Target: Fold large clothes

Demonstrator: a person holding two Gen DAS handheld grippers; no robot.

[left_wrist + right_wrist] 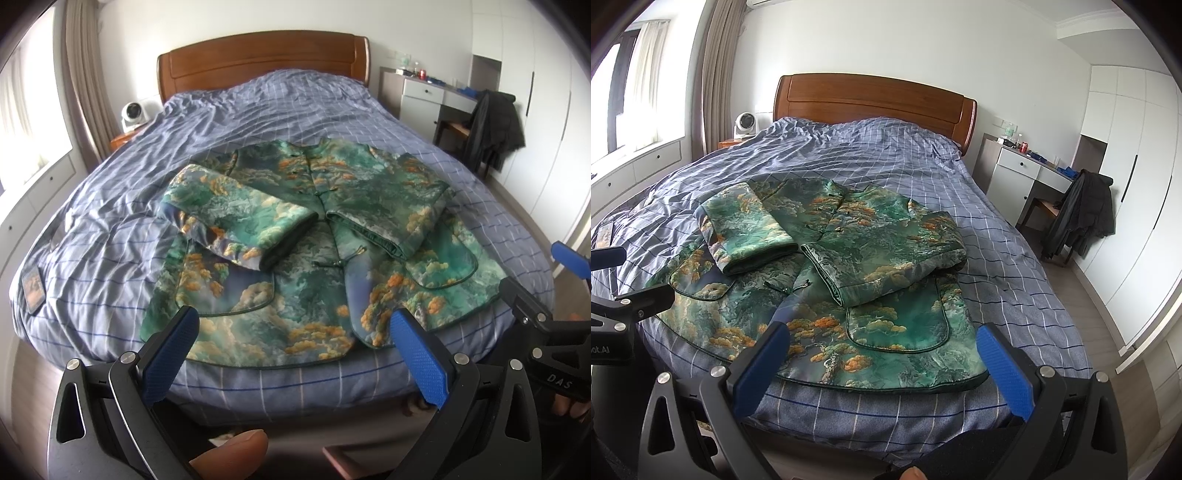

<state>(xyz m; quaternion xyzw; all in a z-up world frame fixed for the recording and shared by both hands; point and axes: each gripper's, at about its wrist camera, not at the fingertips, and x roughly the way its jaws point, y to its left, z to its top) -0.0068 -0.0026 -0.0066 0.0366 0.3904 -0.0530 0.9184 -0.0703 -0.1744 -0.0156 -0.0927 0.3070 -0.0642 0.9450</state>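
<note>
Jacket [321,258], green with orange cloud print, spread front-up at centre frame on blue checked bedcover [258,110], hem toward the near bed edge. Both sleeves folded in across the chest, cuffs nearly meeting at the button line. Left gripper [295,350] at lower frame, blue fingers [170,354] spread wide, holding nothing, hovering off the hem. Right gripper [882,365] likewise wide apart and empty, low in its view. Dark coat [1082,218] draped over chair at right.

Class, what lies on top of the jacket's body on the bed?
Both sleeves lie folded across the jacket. They cover its middle, so that part stays unseen.
</note>
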